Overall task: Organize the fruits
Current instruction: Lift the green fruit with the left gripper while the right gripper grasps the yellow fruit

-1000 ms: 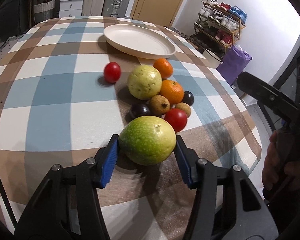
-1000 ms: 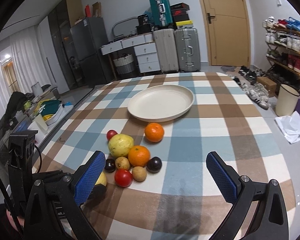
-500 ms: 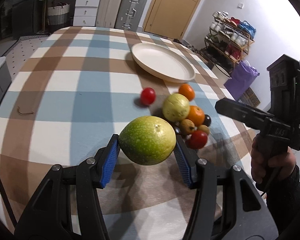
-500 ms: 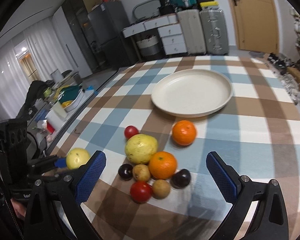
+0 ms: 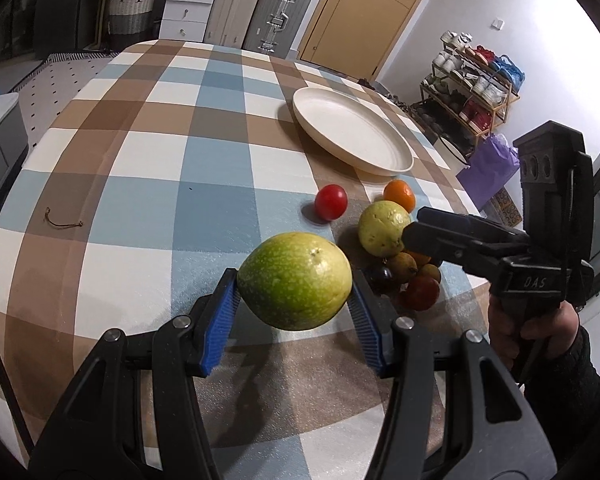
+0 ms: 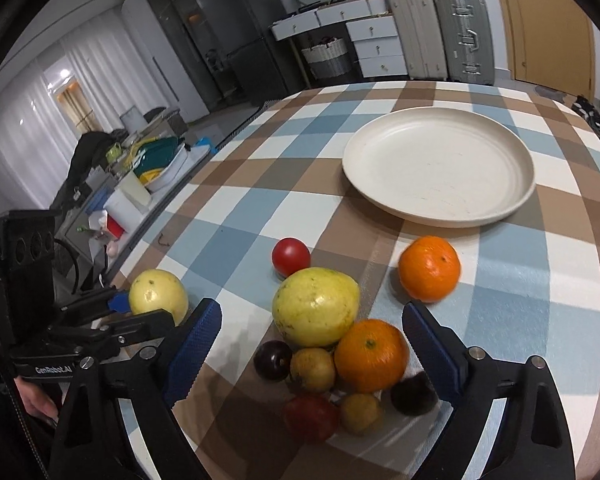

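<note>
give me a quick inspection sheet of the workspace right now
surface: checked tablecloth, blue, brown and white.
job's things: green-yellow fruit held above the cloth; cream plate bare; pile of mixed fruit near it; red tomato and orange apart.
clutter: small brown string on the cloth.
grippers: left gripper shut on the fruit; right gripper open over the pile.
cables: nothing seen.
surroundings: suitcases, door, shoe rack.

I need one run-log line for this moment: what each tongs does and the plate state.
left tongs: shut on green guava | right tongs: open above fruit pile | plate: no fruit
</note>
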Demonstrator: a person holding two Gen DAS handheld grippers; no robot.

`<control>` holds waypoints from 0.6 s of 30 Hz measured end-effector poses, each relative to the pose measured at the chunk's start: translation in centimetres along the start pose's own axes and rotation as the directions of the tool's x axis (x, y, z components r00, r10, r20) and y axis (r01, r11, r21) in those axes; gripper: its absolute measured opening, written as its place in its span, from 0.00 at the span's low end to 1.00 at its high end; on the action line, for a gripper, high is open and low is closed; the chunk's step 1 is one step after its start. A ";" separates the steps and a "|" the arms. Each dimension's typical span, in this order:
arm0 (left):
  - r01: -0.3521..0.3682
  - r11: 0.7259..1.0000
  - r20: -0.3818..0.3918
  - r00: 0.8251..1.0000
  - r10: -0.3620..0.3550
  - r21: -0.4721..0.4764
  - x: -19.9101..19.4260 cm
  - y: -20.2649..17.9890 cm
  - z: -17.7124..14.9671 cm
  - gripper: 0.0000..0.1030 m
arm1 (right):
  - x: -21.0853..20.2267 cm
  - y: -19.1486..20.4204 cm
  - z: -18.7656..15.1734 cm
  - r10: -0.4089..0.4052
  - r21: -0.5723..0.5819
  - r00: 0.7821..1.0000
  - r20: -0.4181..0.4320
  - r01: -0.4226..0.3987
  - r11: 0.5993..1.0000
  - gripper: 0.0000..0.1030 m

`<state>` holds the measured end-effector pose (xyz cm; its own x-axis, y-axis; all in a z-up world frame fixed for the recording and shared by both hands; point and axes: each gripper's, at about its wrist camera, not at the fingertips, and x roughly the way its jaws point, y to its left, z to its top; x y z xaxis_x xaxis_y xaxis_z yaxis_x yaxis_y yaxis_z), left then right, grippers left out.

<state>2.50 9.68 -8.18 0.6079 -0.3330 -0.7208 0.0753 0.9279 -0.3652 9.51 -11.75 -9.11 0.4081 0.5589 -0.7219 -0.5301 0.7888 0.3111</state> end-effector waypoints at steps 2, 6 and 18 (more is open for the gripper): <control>0.000 1.000 -0.003 1.000 0.000 -0.002 0.2 0.1 0.1 0.50 | 0.4 0.2 0.3 0.008 -0.008 1.000 -0.027 -0.009 1.000 0.91; 0.005 1.000 -0.013 1.000 -0.005 -0.009 0.5 0.3 0.4 0.50 | 1.8 0.7 0.9 -0.035 -0.066 0.996 -0.077 0.030 0.997 0.88; 0.010 1.000 -0.037 0.999 -0.010 -0.008 2.1 0.2 2.2 0.50 | 3.2 -0.3 1.3 -0.021 -0.056 0.994 -0.105 0.016 0.998 0.54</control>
<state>5.51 9.51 -8.46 0.5773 -0.3484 -0.7385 0.0752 0.9233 -0.3768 11.97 -9.90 -10.69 0.3386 0.5118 -0.7896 -0.5646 0.7818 0.2646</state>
